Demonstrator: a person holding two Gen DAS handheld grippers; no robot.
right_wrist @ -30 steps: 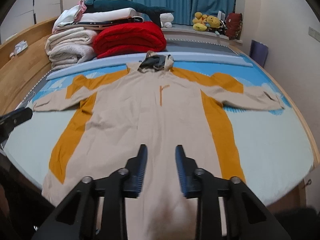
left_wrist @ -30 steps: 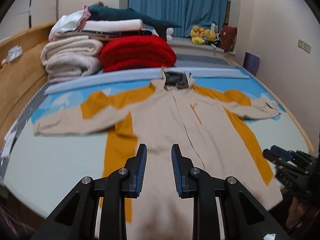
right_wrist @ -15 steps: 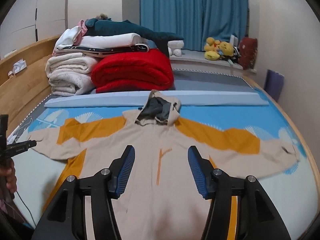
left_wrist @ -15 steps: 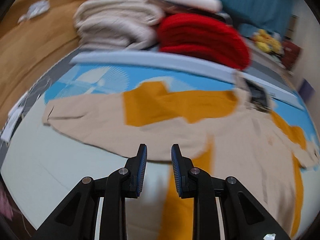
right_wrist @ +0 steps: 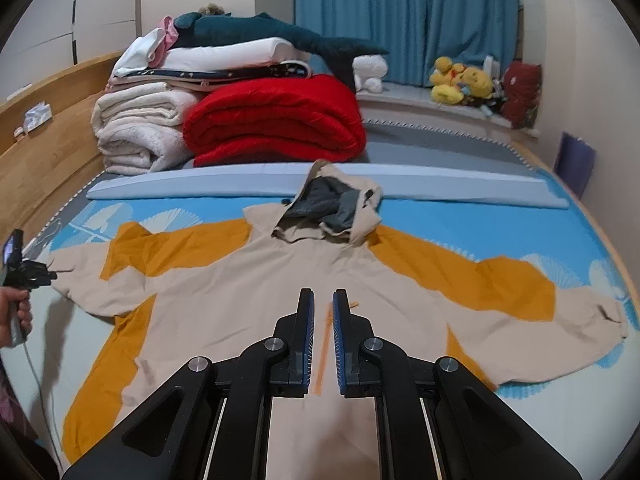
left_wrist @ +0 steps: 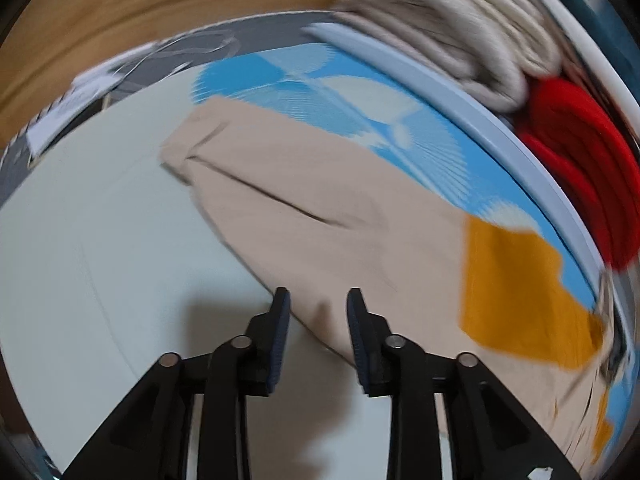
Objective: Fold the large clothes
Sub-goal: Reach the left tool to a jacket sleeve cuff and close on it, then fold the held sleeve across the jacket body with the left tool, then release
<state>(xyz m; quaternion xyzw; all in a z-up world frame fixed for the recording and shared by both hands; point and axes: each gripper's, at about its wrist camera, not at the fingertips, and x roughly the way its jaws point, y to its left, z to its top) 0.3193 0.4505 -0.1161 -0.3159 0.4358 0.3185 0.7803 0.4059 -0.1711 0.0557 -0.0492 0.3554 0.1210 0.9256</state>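
Note:
A beige and orange hooded jacket (right_wrist: 240,300) lies spread face up on the bed, sleeves out to both sides, with its grey-lined hood (right_wrist: 332,208) toward the pillows. My left gripper (left_wrist: 318,294) hovers tilted down over the lower edge of the jacket's left sleeve (left_wrist: 300,208). Its jaws are opening, and the sleeve's edge shows below the gap without the pads pressing on it. In the right wrist view a hand (right_wrist: 16,316) holds that left gripper (right_wrist: 24,276) by the cuff. My right gripper (right_wrist: 323,292) hangs above the chest and its orange zip. Its jaws are closing to a narrow gap with nothing between them.
A red quilt (right_wrist: 276,120) and folded white blankets (right_wrist: 140,128) are stacked behind the hood, past a pale blue bolster (right_wrist: 440,188). A wooden headboard (right_wrist: 52,148) runs along the left. Plush toys (right_wrist: 460,80) sit by the blue curtain. Pale sheet (left_wrist: 100,260) lies left of the sleeve.
My left gripper swung from the jacket's hem out to the left sleeve, sinking and rolling. My right gripper moved up to the chest, opened wide, then closed to a narrow gap.

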